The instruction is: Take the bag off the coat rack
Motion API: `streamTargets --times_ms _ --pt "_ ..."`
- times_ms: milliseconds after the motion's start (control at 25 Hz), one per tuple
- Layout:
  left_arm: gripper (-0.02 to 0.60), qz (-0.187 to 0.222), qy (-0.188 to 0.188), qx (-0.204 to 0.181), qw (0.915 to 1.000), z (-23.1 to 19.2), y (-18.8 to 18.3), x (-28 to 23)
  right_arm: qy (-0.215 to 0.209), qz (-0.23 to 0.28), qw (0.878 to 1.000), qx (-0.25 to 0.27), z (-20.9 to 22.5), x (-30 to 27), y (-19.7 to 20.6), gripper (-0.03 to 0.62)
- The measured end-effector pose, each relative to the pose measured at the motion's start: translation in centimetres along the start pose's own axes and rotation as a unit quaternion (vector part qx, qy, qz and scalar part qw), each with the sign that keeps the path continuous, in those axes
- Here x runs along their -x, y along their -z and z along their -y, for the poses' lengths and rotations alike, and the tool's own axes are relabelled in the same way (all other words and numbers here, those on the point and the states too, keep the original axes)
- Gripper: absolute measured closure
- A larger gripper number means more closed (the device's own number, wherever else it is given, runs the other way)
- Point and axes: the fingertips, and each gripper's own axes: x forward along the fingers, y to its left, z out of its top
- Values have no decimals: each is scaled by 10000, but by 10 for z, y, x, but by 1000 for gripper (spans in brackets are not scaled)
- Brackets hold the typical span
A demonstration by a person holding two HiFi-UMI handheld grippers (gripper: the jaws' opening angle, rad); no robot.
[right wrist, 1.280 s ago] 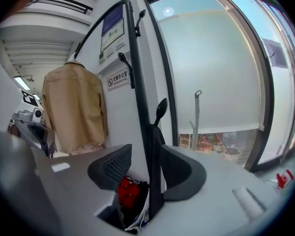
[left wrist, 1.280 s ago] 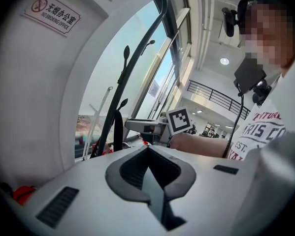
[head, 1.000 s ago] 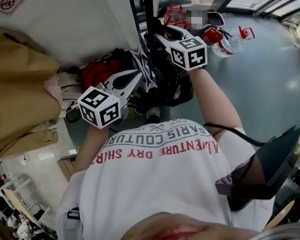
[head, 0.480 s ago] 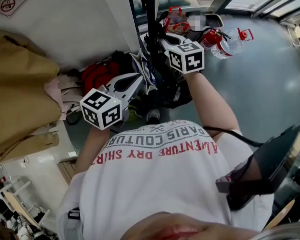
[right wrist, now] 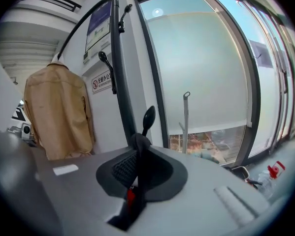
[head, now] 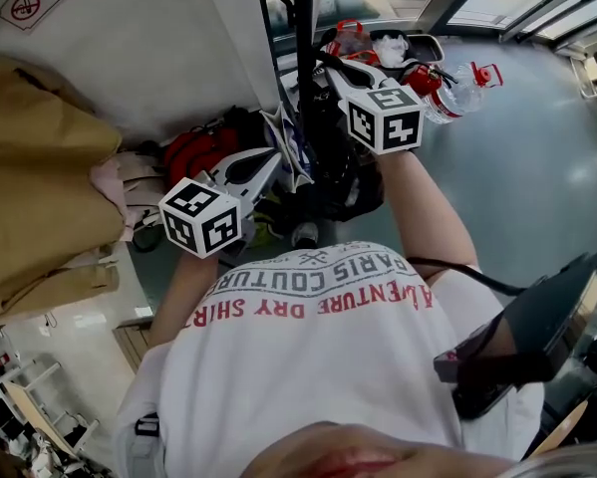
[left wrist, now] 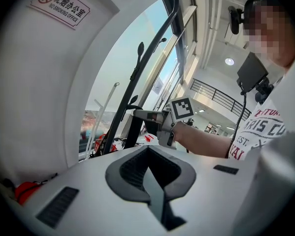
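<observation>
A tan coat (head: 39, 167) hangs at the far left against the white wall. A red bundle (head: 193, 147) lies on the floor beside it.

The left gripper (head: 273, 155) is held low, near the foot of the coat rack (head: 303, 28). Its jaws are pressed together with nothing between them, and they point past the rack's black pole. A white and purple item (head: 283, 137) sits just beside the tip of this gripper.

The bag (head: 348, 182) is black and hangs low against the pole, right under the right gripper (head: 326, 66). The bag is closed, so what is in it cannot be told.

The right gripper is up at the pole, higher than the left one. Its jaws have just been closing and now stand almost together. A bunch of the bag's black strap (right wrist: 140, 142) is pinched between them. In the right gripper view, this bunch sits just below a black knobbed hook (right wrist: 148, 117) of the rack. Whether the strap is looped over the hook or clear of it cannot be told.

To the right of the rack, a dark bin (head: 430, 40) stands on the floor by the window with something white and crumpled (head: 390, 48) in it. A red fire extinguisher (head: 421, 76) lies next to it. A clear bottle (head: 460, 86) with a red cap lies on its side on the grey floor, just beside the extinguisher. Whether the bottle holds any liquid cannot be made out.
</observation>
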Motion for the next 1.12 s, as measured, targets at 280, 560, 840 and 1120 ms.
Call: streamTargets --times_ms 280,560,840,1120 --pt "580 127 -19 -9 9999 3 -10 12 58 229 9995 207 -5 17 -41 583" --pt "580 308 0 -179 9994 16 -35 20 112 698 9972 223 -4 43 -95 583" --pt "580 289 56 -241 9993 20 -40 22 367 958 9946 -165 16 65 -107 583" --pt "580 179 81 -124 9997 14 -26 14 313 634 9965 -437 22 69 -57 583"
